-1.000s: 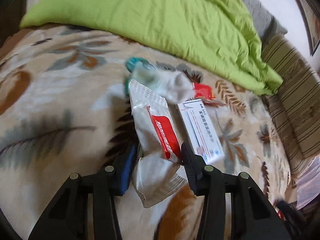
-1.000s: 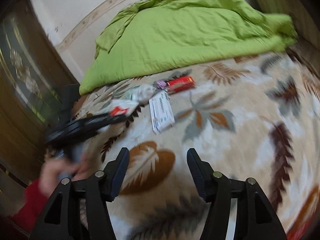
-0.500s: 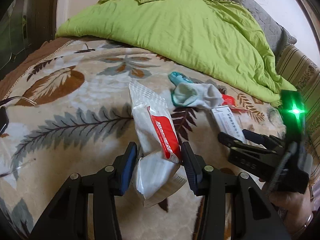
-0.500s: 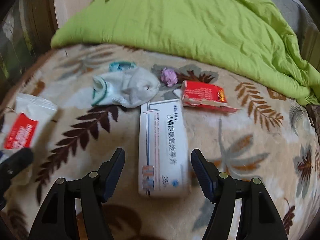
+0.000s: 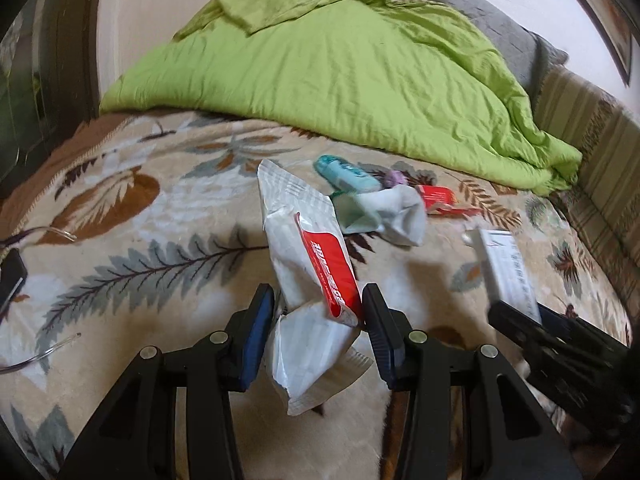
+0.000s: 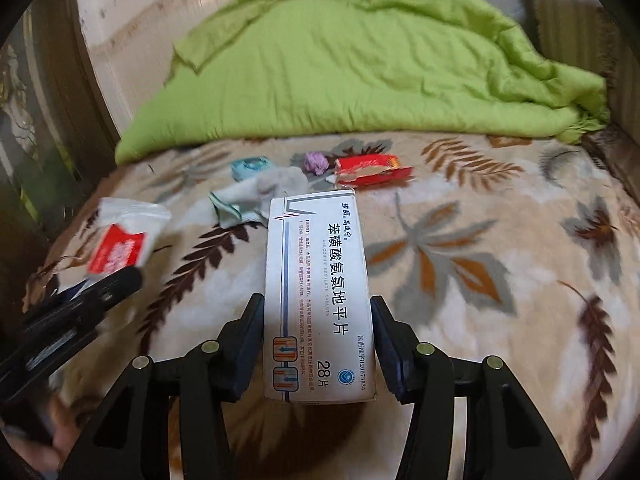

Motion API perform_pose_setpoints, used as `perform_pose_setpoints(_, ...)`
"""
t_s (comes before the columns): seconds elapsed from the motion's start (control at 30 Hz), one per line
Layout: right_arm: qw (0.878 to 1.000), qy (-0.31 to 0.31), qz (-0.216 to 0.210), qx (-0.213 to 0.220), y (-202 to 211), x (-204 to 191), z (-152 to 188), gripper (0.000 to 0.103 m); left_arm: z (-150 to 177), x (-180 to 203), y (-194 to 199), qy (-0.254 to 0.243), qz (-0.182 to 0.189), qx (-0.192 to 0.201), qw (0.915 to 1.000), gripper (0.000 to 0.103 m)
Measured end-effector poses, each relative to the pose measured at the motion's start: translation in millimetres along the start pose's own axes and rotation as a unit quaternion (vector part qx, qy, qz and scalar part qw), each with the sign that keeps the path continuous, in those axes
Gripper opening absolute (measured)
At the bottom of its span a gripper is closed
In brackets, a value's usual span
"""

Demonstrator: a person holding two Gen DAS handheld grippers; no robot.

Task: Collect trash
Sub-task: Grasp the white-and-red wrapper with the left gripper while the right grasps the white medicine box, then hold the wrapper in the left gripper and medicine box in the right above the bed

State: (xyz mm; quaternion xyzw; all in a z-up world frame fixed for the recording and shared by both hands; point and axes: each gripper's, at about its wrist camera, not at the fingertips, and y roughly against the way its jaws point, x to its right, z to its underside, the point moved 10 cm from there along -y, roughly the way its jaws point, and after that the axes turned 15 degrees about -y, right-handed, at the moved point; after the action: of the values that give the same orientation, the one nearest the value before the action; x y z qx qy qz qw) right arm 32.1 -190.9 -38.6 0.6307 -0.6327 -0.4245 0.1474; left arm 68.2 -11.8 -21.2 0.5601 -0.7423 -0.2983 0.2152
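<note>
Left wrist view: left gripper (image 5: 318,312) jaws pinch one white-and-red wrapper (image 5: 308,264); right gripper (image 6: 318,320) jaws pinch one white tablet box (image 6: 318,280), both lifted above the bed's leaf-patterned blanket (image 6: 480,240).

We carry two matching black plastic grippers: the left gripper (image 5: 318,314) and right gripper (image 6: 317,326) each have angular, cut-out arms, silver round screws, and blue-edged pads (image 5: 256,330) inside their jaws.
</note>
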Motion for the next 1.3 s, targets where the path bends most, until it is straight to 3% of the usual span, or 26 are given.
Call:
perform_pose_setpoints(0.17, 0.999, 0.010, -0.008, 0.034, 47, 4, 22, 0.056, 14, 26, 32, -0.031, 0.007, 0.013, 0.9994, 0.044)
perform_pose_setpoints(0.33, 0.997, -0.026, -0.046, 0.048, 77, 13, 32, 0.056, 38, 41, 63, -0.045, 0.004, 0.024, 0.9987, 0.045)
perform_pose_setpoints(0.63, 0.998, -0.033, -0.039, 0.044, 71, 15, 32, 0.056, 41, 45, 65, -0.079, -0.051, 0.036, 0.9949, 0.045)
perform_pose_setpoints(1.3, 0.998, -0.024, -0.041, 0.043, 69, 13, 33, 0.056, 39, 49, 53, -0.095, -0.053, 0.031, 0.9936, 0.045)
